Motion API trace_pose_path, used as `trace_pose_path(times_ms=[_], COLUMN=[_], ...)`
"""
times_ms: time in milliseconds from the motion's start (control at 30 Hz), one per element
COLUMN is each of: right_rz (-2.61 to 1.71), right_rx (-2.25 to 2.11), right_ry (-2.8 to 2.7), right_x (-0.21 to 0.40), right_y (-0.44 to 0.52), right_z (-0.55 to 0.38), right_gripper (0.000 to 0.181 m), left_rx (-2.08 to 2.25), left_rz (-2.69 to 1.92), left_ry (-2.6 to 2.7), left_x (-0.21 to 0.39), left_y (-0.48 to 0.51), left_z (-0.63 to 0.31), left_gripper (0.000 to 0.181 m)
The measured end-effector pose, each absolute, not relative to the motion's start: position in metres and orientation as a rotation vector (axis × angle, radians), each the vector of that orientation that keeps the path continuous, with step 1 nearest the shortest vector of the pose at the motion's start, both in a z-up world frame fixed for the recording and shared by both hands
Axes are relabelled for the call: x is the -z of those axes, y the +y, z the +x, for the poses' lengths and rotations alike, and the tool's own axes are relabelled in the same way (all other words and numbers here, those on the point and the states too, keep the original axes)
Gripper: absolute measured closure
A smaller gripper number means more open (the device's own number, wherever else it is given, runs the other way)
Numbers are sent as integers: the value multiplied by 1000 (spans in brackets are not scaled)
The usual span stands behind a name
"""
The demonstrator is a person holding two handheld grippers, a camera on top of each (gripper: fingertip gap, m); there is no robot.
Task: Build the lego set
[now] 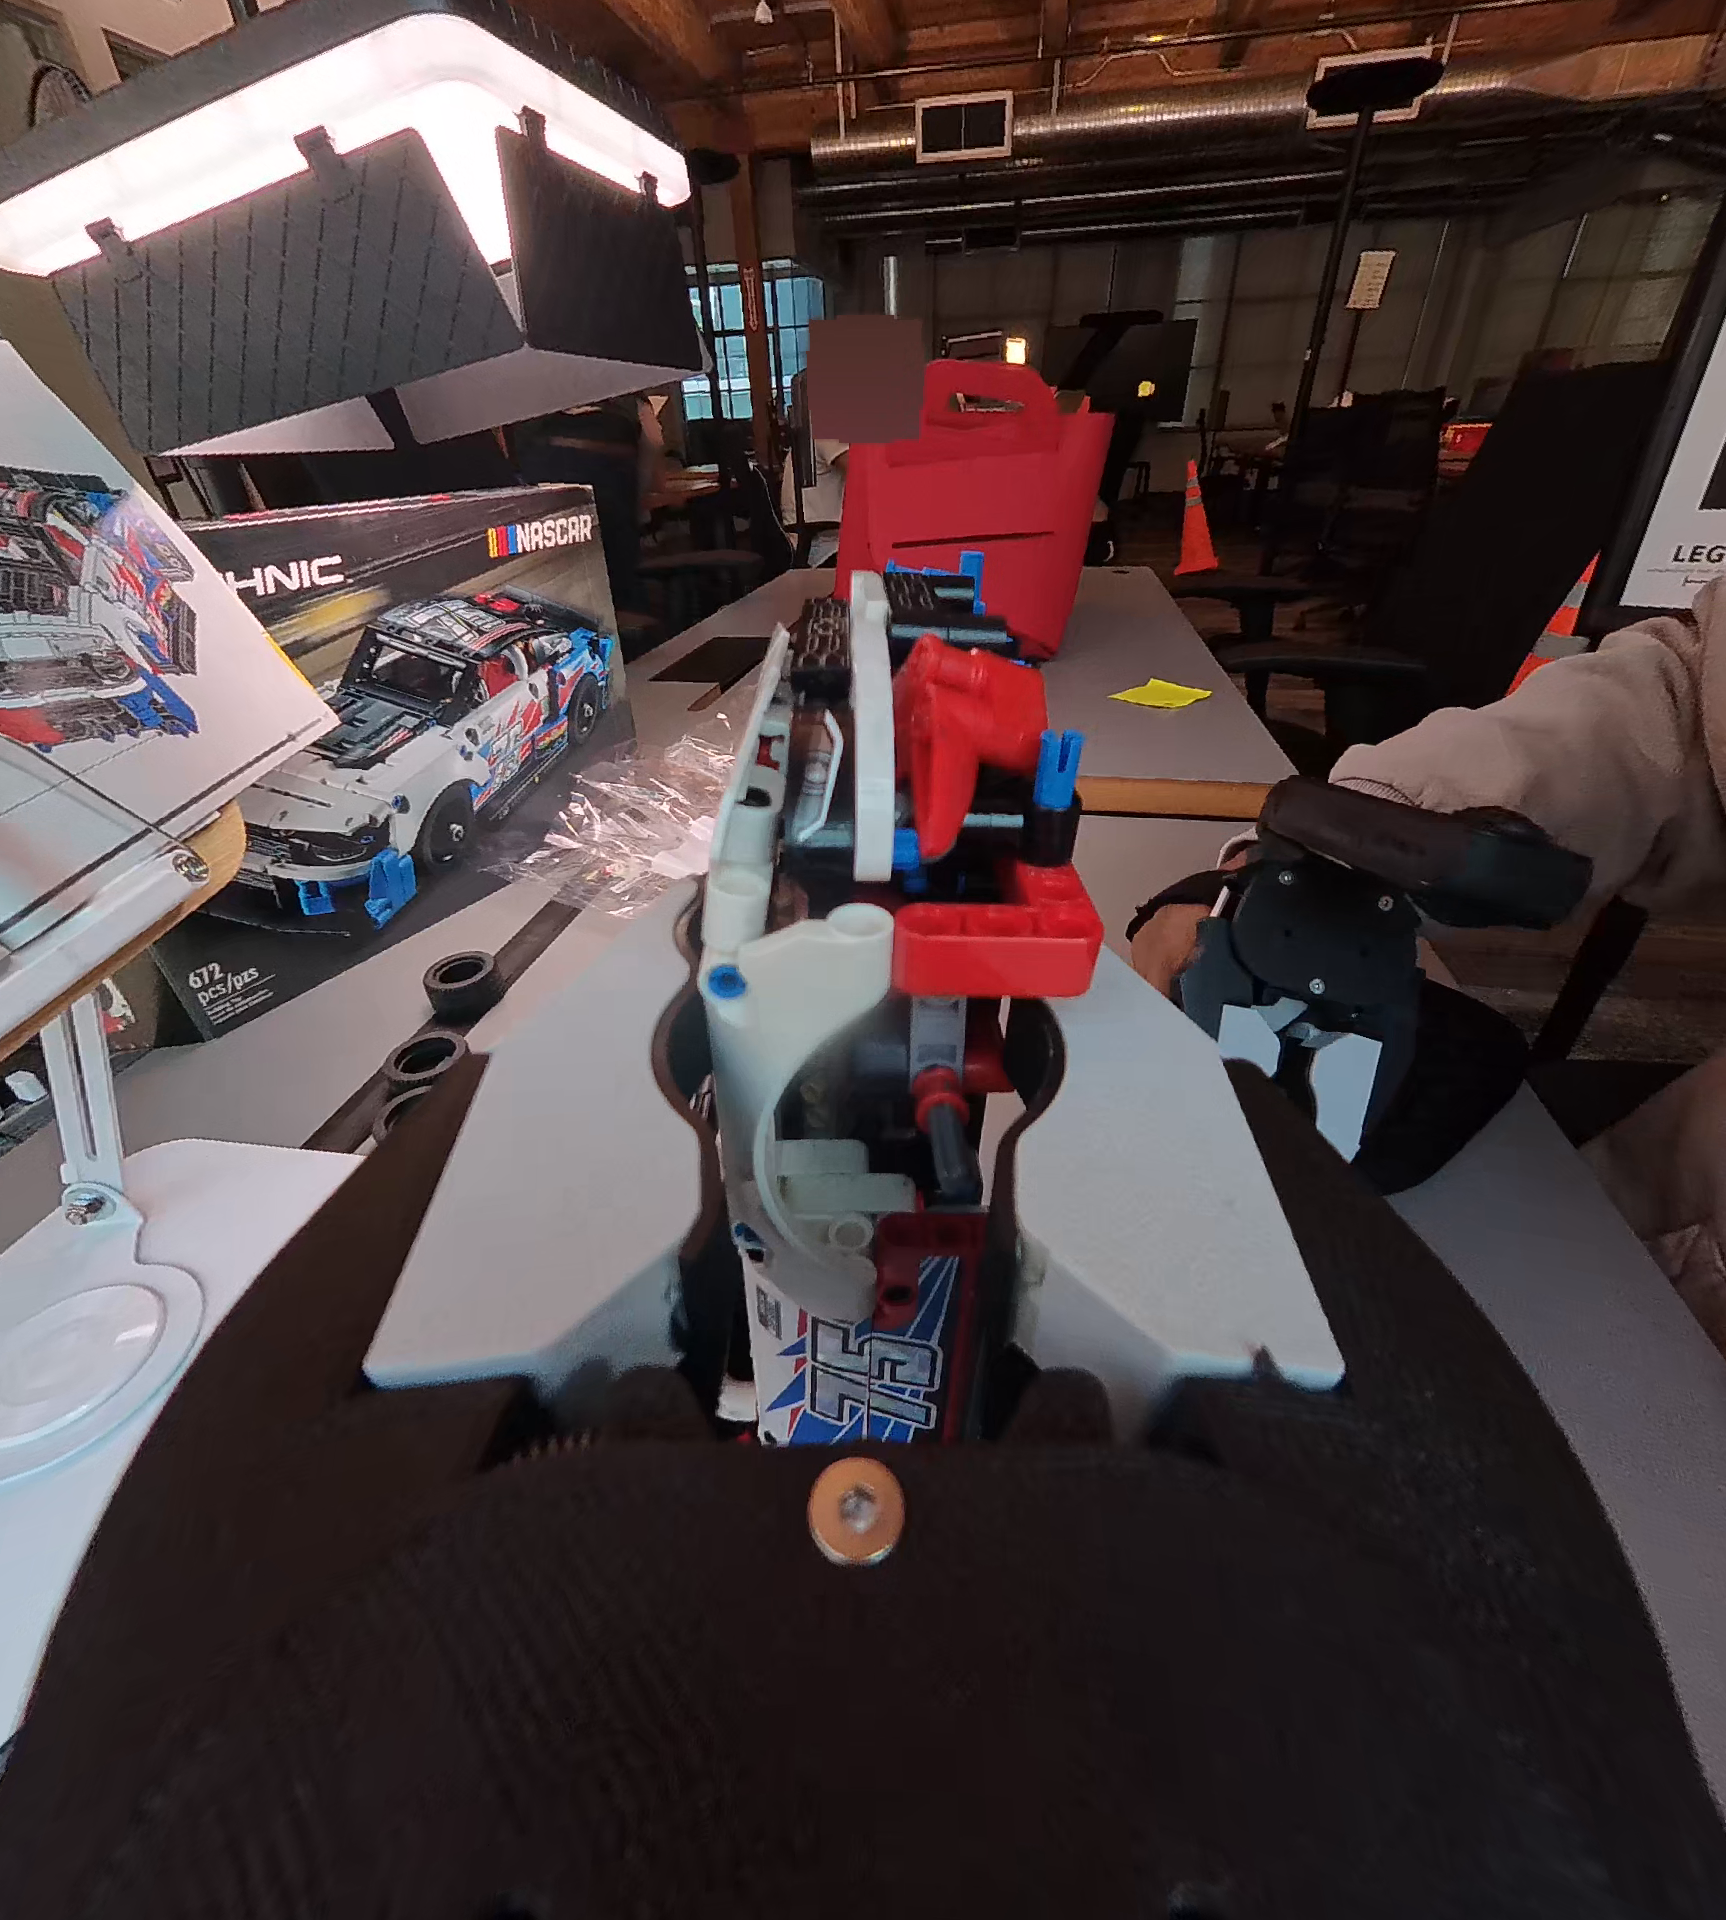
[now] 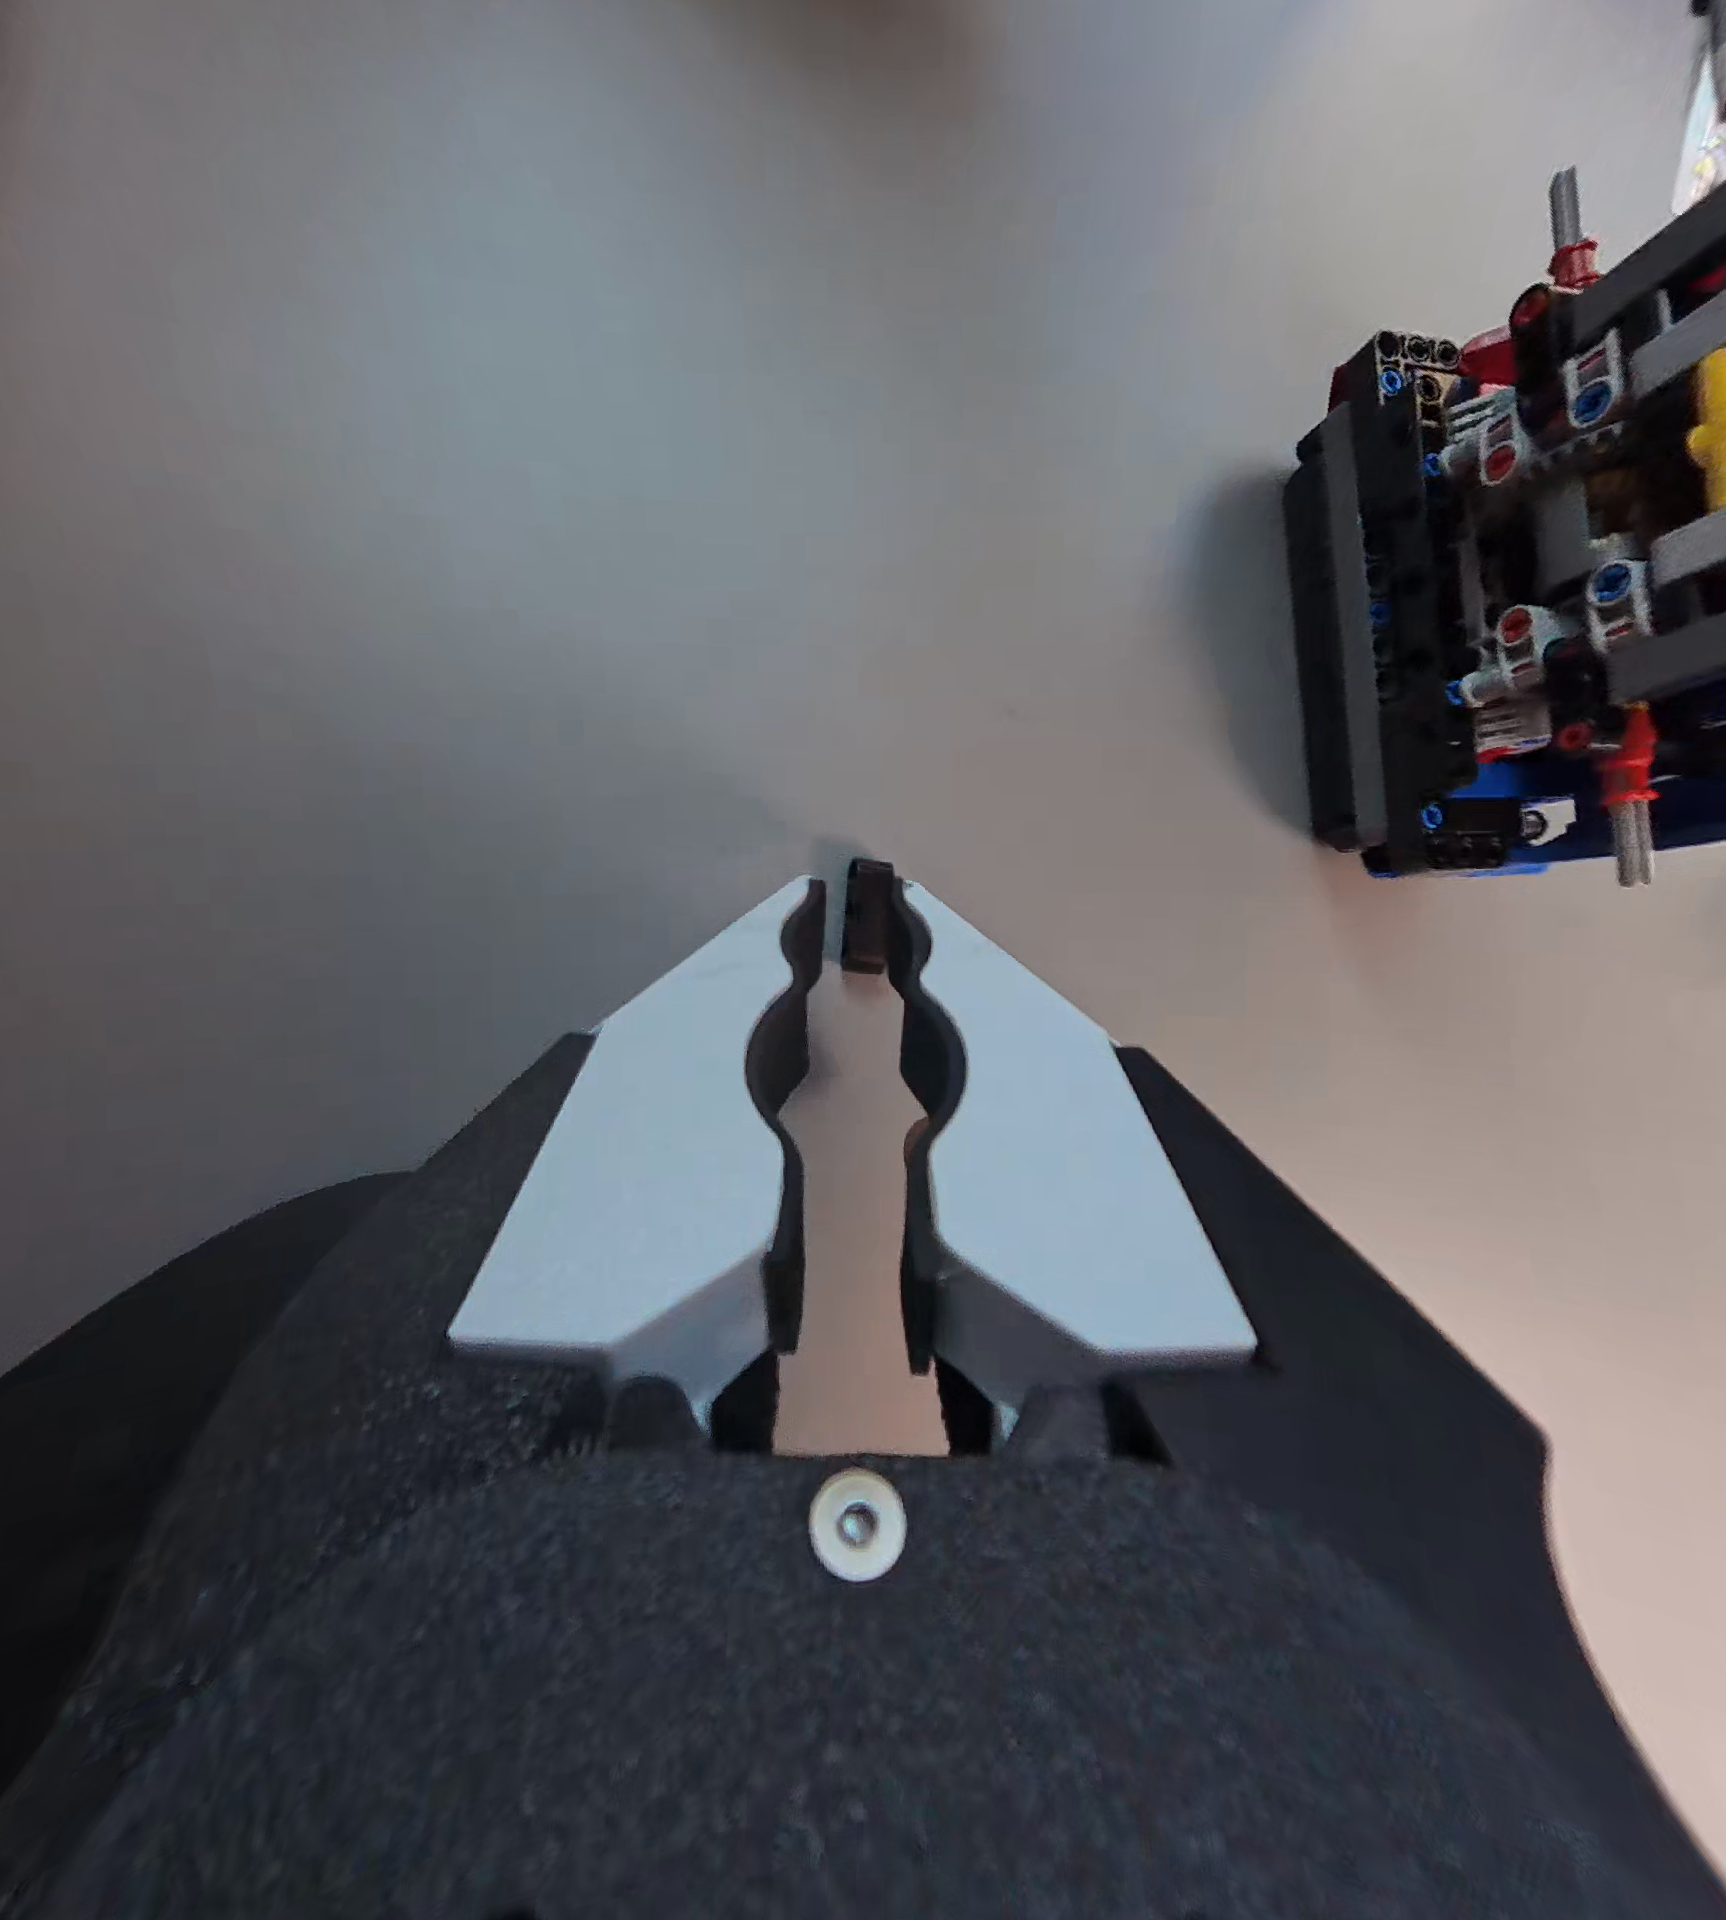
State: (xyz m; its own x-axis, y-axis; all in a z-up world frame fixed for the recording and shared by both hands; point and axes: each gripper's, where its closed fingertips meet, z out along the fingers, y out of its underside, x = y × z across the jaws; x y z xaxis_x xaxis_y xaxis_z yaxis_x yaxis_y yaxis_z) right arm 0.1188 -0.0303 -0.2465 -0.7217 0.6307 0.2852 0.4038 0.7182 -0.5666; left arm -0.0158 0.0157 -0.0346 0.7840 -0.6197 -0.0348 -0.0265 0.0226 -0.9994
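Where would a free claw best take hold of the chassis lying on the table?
Probably on the black end block of the chassis, from above, pinching across its flat long faces. The chassis lies flat on the table; the thin axles sticking out sideways are poor holds.

Car body [image 1: 838, 1039] white, red, blue; bag [image 1: 973, 509] red; chassis [image 2: 1565, 582] black-grey.

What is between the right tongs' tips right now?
A small dark piece sits pinched at the very tips of the right tongs, above the pale table. Its shape is unclear; the fingers cover its sides.
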Motion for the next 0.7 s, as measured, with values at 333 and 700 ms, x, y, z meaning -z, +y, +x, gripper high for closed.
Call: trace_pose_path(times_ms=[333, 700], right_rz=[-1213, -1570], right_rx=[-836, -1032], right_ry=[-2492, -2367], right_x=[252, 243], right_y=[-15, 10], right_z=[109, 103], right_gripper=[181, 170], left_rx=[495, 504], left_rz=[-1492, -1484], left_ry=[550, 551], left_x=[35, 35], left_y=[15, 15], left_z=[-15, -15], left_gripper=[128, 128])
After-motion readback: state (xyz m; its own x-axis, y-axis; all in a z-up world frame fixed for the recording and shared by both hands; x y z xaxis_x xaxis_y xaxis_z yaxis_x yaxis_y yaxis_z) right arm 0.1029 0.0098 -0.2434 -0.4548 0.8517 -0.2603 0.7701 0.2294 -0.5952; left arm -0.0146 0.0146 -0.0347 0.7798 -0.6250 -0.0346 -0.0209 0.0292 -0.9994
